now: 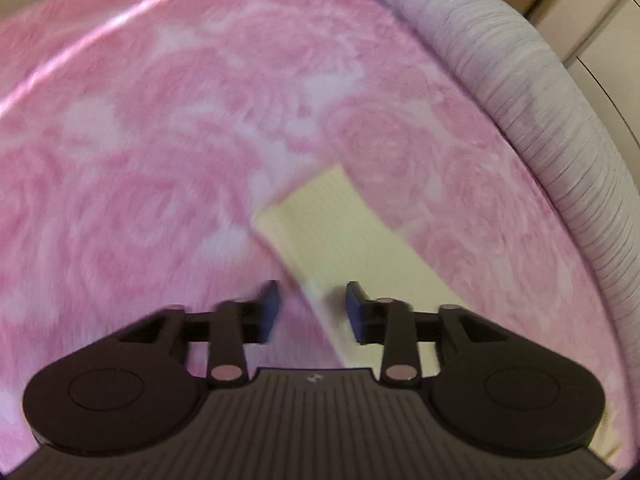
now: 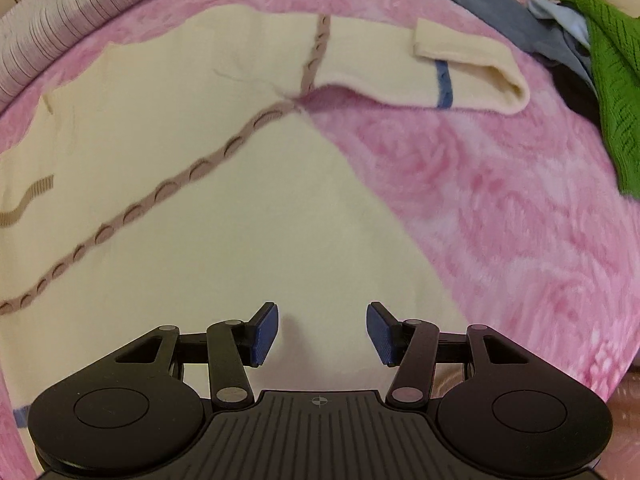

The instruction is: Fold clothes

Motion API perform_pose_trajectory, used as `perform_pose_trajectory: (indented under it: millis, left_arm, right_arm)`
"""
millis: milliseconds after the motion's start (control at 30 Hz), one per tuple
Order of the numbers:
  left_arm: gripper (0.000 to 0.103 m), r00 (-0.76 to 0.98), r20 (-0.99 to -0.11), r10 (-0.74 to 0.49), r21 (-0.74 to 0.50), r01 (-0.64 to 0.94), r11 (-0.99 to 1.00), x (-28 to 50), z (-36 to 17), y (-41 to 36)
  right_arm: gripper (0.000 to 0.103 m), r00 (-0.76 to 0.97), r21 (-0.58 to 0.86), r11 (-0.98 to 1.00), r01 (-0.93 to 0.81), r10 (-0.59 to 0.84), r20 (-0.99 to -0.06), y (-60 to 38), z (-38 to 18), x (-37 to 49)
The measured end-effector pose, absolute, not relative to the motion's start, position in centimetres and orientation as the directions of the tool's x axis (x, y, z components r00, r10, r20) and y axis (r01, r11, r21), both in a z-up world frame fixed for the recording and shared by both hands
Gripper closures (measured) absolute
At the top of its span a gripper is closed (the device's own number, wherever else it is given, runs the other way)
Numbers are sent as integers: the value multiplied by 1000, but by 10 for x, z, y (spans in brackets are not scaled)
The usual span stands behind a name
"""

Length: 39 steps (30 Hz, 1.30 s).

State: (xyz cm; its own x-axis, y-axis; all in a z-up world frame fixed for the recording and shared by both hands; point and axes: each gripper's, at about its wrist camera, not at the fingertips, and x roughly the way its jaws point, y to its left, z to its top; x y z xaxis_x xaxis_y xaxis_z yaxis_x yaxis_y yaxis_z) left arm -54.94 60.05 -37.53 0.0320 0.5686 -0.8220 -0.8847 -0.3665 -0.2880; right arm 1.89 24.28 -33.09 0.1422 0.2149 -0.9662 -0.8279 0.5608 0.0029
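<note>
We hold our left gripper (image 1: 312,312) with its blue pads parted and nothing between them, low over a pink rose-patterned blanket (image 1: 160,160). Just ahead of it, running out between the fingers and off to the right, lies a cream sleeve (image 1: 340,224) of the sweater, flat on the blanket with its cuff end farthest from us. Beyond that, to the far right of this gripper, a grey ribbed bolster (image 1: 540,100) curves along the blanket's edge. This view is blurred, so finer detail of the sleeve we cannot tell.

Our right gripper (image 2: 322,330) also stands wide, empty, its pads hovering over the body of the cream sweater (image 2: 200,220), which is spread flat ahead and to the left of it. A tan band of rounded shapes (image 2: 168,188) crosses the sweater diagonally. Ahead and to the right, the other sleeve (image 2: 472,68) is doubled back on itself, a blue stripe (image 2: 443,84) across it. Farther right, well apart from the gripper, we see a heap of clothes: a grey-blue garment (image 2: 500,12) and a green knit (image 2: 612,80) on top.
</note>
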Motion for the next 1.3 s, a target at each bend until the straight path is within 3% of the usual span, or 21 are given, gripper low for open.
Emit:
perform_pose_trajectory:
  millis: [133,267,400,567,733,900,1100,1300]
  left_arm:
    - [101,-8,-735,678,-213,-947,-242,-536,-336,565]
    - [101,-95,-680,727,-124,-963,-241,-551,-304,489]
    - [103,-220,-805,550,3,-930,-368,-576,-349,439]
    - [97,-366,-794,486,198,-911,-362,-565,-366,416]
    - [97,-279,-811,515,56,-912,-407,-540,-328,388]
    - [94,-133,-839,527,-46,-949,-313,-453,-310,355]
    - [93,-5,-868,497,-138,-959,-249,-367,-320,338]
    - [93,9,-886,463,-142,-957,-253,-341,-325,340]
  right_arm:
    - [50,155,-12,551,-834,214,-964,240,-328,17]
    - [50,164,-17,538,-843,226,-960,236,-324,20]
    - [50,121,14,531,-848,219,-968,229,-334,27]
    - [50,96,26,496,-868,219,-971,217,-341,51]
    - [50,115,13,478,-878,236,-965,199,-341,92]
    - [50,236,-67,485,-872,297,-925,187,-330,156]
    - [50,427,-322,295,-900,442,-789,219,-321,195]
    - [50,478,-524,36,-851,468,-743,263,-381,207]
